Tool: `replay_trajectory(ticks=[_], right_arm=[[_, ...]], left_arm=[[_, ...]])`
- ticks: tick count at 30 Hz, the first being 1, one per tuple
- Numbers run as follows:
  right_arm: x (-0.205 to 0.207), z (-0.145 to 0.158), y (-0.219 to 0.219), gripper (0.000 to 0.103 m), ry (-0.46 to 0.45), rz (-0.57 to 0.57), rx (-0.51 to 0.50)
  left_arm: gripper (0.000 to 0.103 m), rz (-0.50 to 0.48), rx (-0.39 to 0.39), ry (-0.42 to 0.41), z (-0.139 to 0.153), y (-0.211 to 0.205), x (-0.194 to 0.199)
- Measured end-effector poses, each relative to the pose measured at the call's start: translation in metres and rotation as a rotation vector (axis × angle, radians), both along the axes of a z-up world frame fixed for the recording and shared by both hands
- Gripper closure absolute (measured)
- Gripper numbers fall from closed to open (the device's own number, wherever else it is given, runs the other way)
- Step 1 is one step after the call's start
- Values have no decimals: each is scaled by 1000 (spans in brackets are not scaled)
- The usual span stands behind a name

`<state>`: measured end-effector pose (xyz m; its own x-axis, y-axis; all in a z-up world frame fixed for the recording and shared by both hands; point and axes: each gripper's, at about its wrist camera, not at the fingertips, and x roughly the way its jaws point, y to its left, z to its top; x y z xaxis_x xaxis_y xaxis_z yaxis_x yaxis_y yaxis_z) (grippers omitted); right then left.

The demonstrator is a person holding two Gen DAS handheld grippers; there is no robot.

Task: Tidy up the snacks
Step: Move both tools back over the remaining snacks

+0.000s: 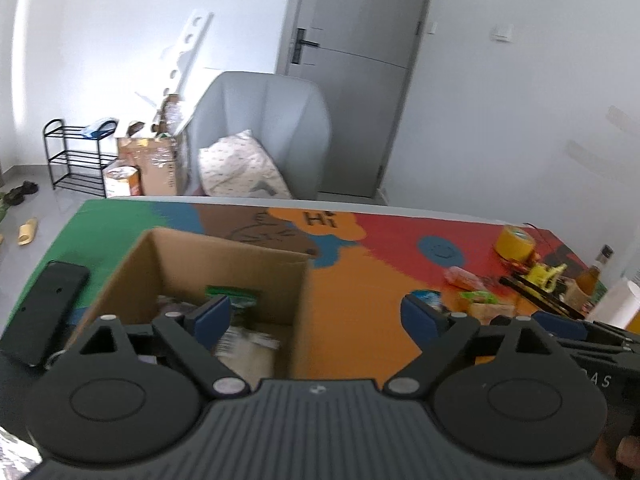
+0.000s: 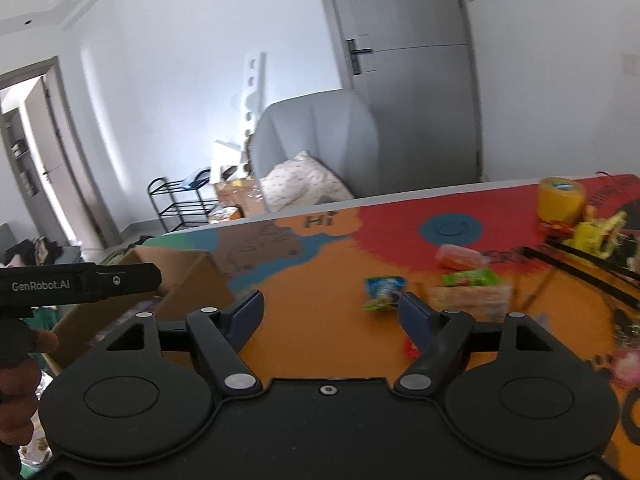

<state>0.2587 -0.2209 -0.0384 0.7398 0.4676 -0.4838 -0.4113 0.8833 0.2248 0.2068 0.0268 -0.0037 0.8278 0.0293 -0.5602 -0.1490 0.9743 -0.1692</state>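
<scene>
**Mia:** Both sets of jaws are wide apart and hold nothing. Our left gripper [image 1: 316, 316] hangs over the near right corner of the cardboard box [image 1: 224, 248]. Our right gripper [image 2: 331, 309] hangs over the orange part of the table mat [image 2: 320, 332].

**Tom:** Where are the snacks?

**Mia:** Some are already in the box, like the green packet [image 1: 234, 294] down inside. More lie on the mat to the right, just past our right gripper. We see a blue and white packet [image 2: 383, 286], a green packet on a tan pack [image 2: 472, 280], and a red one [image 2: 460, 257] a bit farther away.

**Tom:** What could go wrong?

**Mia:** They lie close together. If we reach for the blue one, a finger could push the tan pack away. The wrappers look thin and slippery, so a packet could slide out of our pinch.

**Tom:** Anything else?

**Mia:** The box looks light. If our left gripper bumps its wall, it could slide into the black phone [image 1: 44, 312] just to its left. Far right we see a yellow tape roll [image 2: 560, 199] and a pile of small things [image 2: 596, 236]. If we swing too wide, we could knock them. The pictures are blurry too, so we may aim badly.
</scene>
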Motion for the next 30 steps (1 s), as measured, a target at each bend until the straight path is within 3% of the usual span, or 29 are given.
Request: replay_trajectory(ticks=[16, 30], right_arm=[[4, -20, -66, 28, 12, -70, -7], [29, -46, -97, 39, 58, -110, 6]], left_arm=[[12, -98, 12, 40, -13, -68, 28], [12, -138, 24, 91, -34, -110, 59]])
